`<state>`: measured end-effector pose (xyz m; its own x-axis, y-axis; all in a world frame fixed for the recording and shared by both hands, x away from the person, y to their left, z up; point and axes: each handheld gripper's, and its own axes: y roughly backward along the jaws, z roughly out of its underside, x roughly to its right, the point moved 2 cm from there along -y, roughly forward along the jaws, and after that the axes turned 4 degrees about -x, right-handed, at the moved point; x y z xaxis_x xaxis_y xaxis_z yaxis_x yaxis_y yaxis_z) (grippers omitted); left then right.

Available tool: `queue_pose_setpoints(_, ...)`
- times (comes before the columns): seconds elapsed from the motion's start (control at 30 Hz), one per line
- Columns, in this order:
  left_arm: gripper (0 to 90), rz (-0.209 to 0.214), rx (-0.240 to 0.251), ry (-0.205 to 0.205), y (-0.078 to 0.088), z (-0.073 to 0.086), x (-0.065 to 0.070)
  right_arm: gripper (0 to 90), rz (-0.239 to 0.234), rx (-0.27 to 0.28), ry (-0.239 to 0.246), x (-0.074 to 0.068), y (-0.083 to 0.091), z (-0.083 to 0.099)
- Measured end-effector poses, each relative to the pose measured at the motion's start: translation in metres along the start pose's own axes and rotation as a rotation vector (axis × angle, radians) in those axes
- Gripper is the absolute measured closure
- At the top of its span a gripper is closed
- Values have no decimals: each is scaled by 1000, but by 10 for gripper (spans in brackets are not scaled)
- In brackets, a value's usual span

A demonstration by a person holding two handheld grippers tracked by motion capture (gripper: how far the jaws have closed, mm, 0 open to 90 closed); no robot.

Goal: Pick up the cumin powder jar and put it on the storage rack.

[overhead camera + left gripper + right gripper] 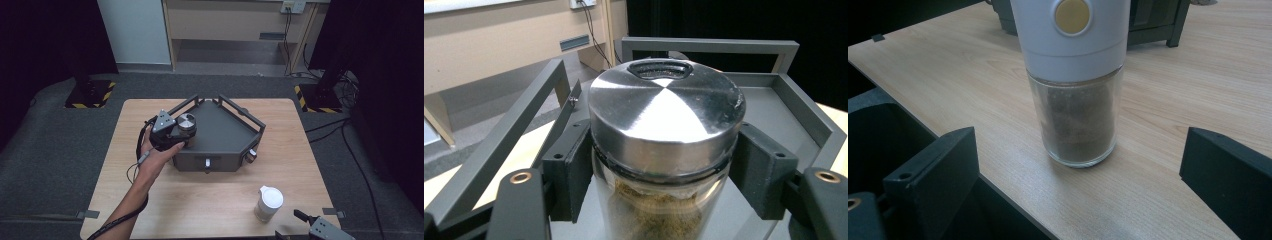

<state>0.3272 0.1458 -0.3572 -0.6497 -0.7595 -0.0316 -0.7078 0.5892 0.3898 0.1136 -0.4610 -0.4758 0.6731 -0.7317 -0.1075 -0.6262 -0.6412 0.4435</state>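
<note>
A: You are working at the wooden table (210,200), with the grey rack (225,135) sitting near its middle, its corner pointing away from you.

B: And the jar?

A: You are holding the steel-lidded jar (186,123) at the rack's left edge, standing upright, long axis vertical, lid facing up. Your left gripper (172,134) is clamping it just under the lid, one pad on each side.

B: What is the left gripper view adding?

A: It is showing brownish powder inside the glass body (659,210) and a dark oval opening at the lid's far rim, pointing away from you toward the rack's far rail. From the high view, the jar's base is being hidden by your hand (157,157), so I can't say whether it is resting on the rack floor.

B: And my right side?

A: Your right gripper (305,222) is sitting at the table's near right corner, jaws standing wide, gripping nothing. The white-capped grinder (1075,80) is standing upright just ahead of them, apart from both pads. That view is showing its gold button (1072,16) facing you.
</note>
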Motion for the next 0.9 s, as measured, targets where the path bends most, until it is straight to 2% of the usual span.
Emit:
queue_pose_setpoints(0.4, 304, -6, 16, -15, -1, 6, 2, 27, -11, -8, 7, -1, -3, -1)
queue_pose_setpoints(0.43, 303, -14, 13, -32, -1, 6, 3, 27, -10, -7, 5, -1, -3, -1)
queue_pose_setpoints(0.53, 300, -24, 12, -48, -1, 7, 6, 27, -10, -6, 2, -1, -3, -1)
queue_pose_setpoints(0.9, 300, -22, 7, -43, 0, 6, 8, 27, -11, -1, 0, -1, -1, 0)
